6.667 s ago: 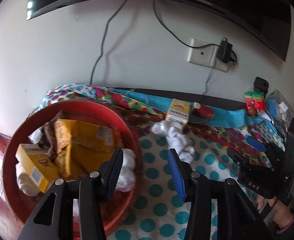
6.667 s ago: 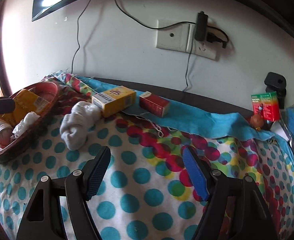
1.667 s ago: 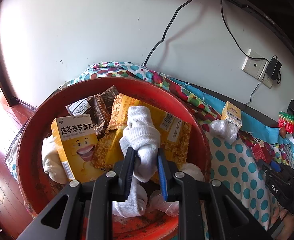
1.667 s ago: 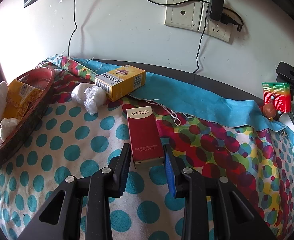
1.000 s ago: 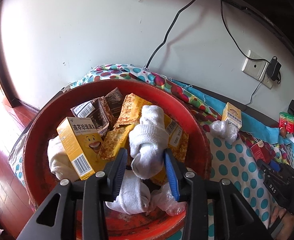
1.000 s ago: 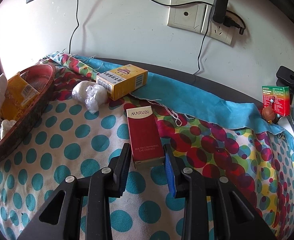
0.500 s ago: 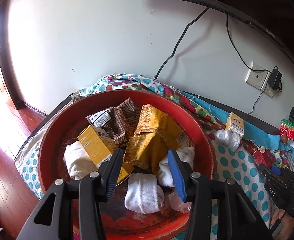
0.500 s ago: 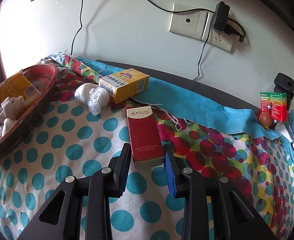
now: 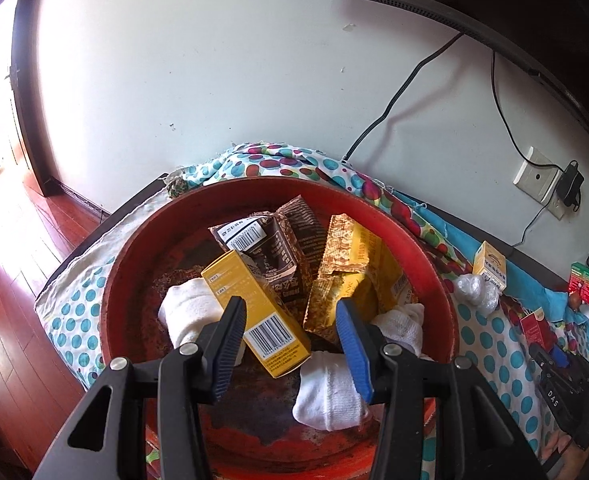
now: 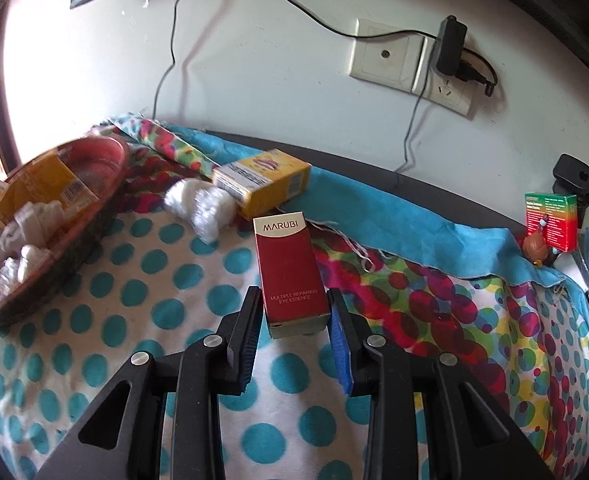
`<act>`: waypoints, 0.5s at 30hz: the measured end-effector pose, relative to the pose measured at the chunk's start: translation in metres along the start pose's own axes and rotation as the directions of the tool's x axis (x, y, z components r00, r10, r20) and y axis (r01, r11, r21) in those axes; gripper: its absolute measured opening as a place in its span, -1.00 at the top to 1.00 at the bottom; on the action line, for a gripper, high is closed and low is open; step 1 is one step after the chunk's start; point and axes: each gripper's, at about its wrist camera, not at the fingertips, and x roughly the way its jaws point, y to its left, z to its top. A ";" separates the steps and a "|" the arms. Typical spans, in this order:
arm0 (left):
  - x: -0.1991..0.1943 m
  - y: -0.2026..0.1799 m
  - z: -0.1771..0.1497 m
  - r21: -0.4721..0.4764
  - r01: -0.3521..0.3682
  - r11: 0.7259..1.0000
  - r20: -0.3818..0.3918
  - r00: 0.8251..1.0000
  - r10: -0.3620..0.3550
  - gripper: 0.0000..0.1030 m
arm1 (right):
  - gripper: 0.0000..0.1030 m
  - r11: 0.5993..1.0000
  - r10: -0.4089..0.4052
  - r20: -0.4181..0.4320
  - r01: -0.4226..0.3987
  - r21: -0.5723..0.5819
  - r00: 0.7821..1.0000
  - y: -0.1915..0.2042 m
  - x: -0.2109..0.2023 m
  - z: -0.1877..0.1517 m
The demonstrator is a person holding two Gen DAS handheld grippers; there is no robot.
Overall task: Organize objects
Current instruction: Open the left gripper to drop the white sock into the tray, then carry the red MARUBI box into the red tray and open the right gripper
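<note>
Red carton (image 10: 290, 270) lying flat mid-cloth, near end clamped by right gripper (image 10: 294, 330); light, stiff card, probably crushable, best held across narrow sides. Left gripper (image 9: 290, 344) spread, empty, above red basket (image 9: 134, 248) at cloth's left end.

Red round basket (image 9: 126, 280) on a dotted cloth holds a tilted yellow carton (image 9: 254, 308), a crumpled brown packet (image 9: 270, 248), a yellow-gold sachet (image 9: 346, 272) and rolled white socks (image 9: 330, 392). Outside it lie a red MARUBI box (image 10: 290, 268), flat; a yellow box (image 10: 262, 184); a plastic-wrapped white bundle (image 10: 202, 204).
</note>
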 end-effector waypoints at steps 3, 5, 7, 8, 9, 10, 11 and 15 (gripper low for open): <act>0.001 0.005 0.001 -0.019 0.002 1.000 -0.003 1.000 -0.002 0.07 | 0.41 0.999 0.041 0.021 -0.041 -0.014 0.999 0.016 -0.009 0.011; 0.001 0.006 0.001 -0.020 -0.006 1.000 -0.003 1.000 0.006 0.07 | 0.41 0.996 0.079 0.042 -0.078 -0.037 0.996 0.033 -0.017 0.019; 0.001 0.007 0.001 -0.026 -0.004 1.000 -0.007 1.000 0.004 0.07 | 0.41 0.991 0.116 0.056 -0.112 -0.068 0.992 0.052 -0.023 0.026; 0.002 0.007 0.001 -0.029 -0.004 1.000 -0.008 1.000 0.004 0.07 | 0.41 0.987 0.141 0.060 -0.135 -0.082 0.988 0.063 -0.025 0.030; 0.002 0.007 0.001 -0.031 -0.004 0.999 -0.009 1.000 0.004 0.07 | 0.41 0.984 0.160 0.060 -0.154 -0.094 0.985 0.072 -0.027 0.034; 0.002 0.008 0.001 -0.033 -0.003 0.999 -0.010 1.000 0.002 0.07 | 0.41 0.979 0.178 0.062 -0.171 -0.109 0.982 0.083 -0.029 0.037; 0.002 0.008 0.001 -0.033 -0.001 0.999 -0.010 1.000 0.001 0.07 | 0.41 0.974 0.197 0.064 -0.188 -0.126 0.978 0.094 -0.030 0.040; 0.001 0.011 0.002 -0.041 -0.003 0.999 -0.007 1.000 0.003 0.07 | 0.41 0.953 0.259 0.060 -0.246 -0.175 0.964 0.134 -0.032 0.048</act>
